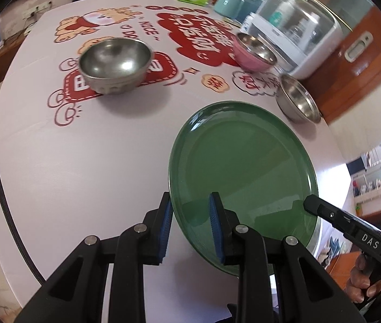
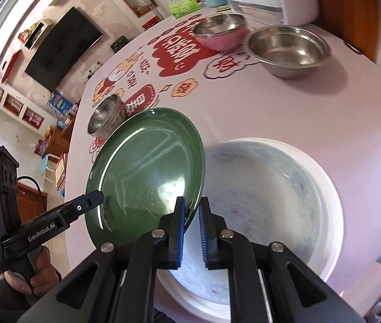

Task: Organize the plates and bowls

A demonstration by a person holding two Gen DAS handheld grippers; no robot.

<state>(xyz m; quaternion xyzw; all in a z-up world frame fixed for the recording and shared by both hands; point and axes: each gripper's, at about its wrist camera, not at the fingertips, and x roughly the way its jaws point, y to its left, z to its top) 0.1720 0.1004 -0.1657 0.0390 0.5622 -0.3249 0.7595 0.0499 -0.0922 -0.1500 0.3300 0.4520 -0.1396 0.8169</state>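
Both grippers point steeply down at the table (image 1: pixel 82 161), each held in a hand from opposite sides of the green plate (image 1: pixel 241 172). The left gripper (image 1: pixel 190 226) has its jaws clamped on the plate's near rim, one blue pad under, one on top. The right gripper (image 2: pixel 191 231) has its jaws squeezed nearly together on the opposite edge. So the plate hangs between them, tilted on a slant, face up toward the left camera, off the tablecloth. Just beyond and under the right jaws sits a white plate (image 2: pixel 311 188), flat. Steel bowl (image 1: pixel 115 63), pink bowl (image 1: pixel 253 52) and another steel bowl (image 1: pixel 297 99) sit well past the jaws.
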